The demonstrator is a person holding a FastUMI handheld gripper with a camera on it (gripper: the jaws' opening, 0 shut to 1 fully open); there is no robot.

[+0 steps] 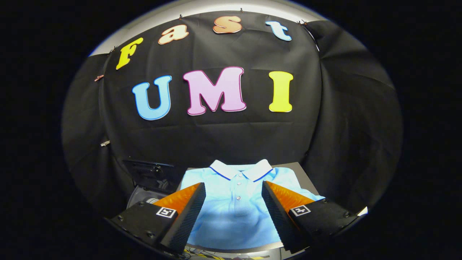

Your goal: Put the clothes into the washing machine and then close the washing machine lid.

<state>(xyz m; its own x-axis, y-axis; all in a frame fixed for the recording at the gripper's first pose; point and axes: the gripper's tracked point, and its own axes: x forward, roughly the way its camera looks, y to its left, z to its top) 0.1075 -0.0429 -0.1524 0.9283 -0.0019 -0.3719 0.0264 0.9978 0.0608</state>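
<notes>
The gripper point(234, 196) is hovering above a table with its jaws standing wide apart, and nothing is being held between the two fingers. A light blue polo shirt point(236, 209) is lying flat on the dark tabletop point(299, 173), with its white collar point(241, 169) pointing away from the gripper toward the black cloth wall point(223, 137). The middle of the shirt, with its buttoned placket, is showing between the fingers, and the collar is lying just beyond their tips. Whether the fingertips are touching the fabric is not possible to tell. To the left of the shirt, beside the left finger, the washing machine point(144, 195) is standing lower than the tabletop, and its dark lid point(149, 173) is standing raised behind a round opening.
</notes>
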